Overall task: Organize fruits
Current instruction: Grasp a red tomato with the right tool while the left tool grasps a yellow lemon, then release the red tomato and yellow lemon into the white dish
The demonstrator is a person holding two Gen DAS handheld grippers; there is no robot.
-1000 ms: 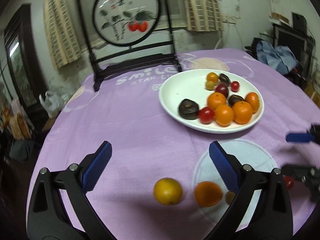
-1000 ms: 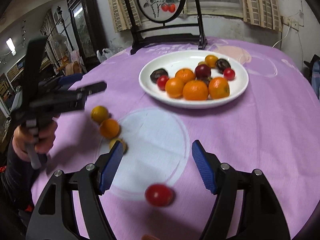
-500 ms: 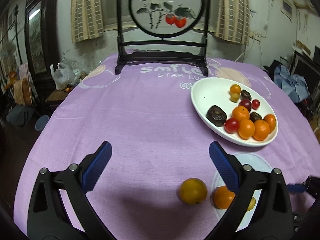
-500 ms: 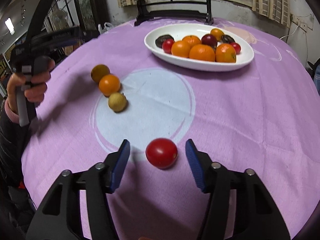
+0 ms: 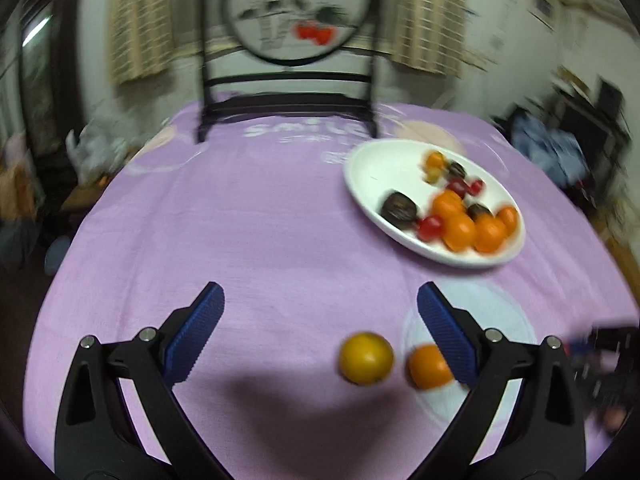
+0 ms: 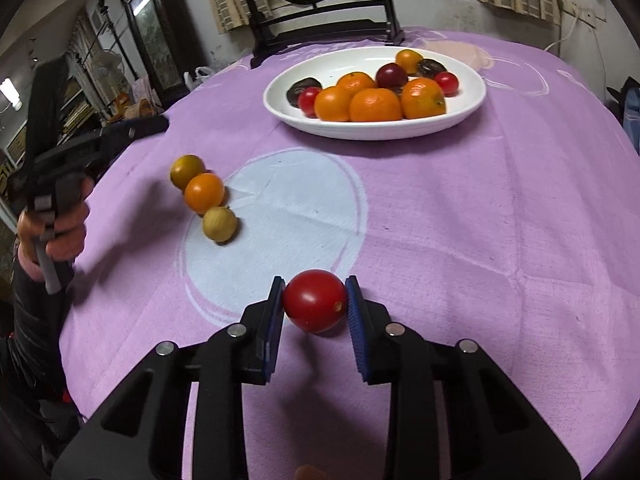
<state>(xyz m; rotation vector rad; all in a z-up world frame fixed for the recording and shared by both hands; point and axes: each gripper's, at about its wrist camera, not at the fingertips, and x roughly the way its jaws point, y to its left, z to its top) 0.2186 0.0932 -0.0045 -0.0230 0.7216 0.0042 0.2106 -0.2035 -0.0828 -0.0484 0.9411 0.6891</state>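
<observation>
My right gripper is shut on a red tomato just above the purple tablecloth. A white plate with several oranges, tomatoes and dark fruits stands at the back; it also shows in the left wrist view. Three loose fruits lie on the cloth to the left: a yellow-orange one, an orange one and a pale yellow one. My left gripper is open and empty above the cloth, with the yellow-orange fruit and the orange one near its right finger.
A round framed painting on a black stand stands at the table's far edge. The left gripper held by a hand is at the table's left edge in the right wrist view. Clutter surrounds the table.
My right gripper has closed its jaws onto the red tomato. My left gripper has swung a little, and its view is now blurred by motion.
</observation>
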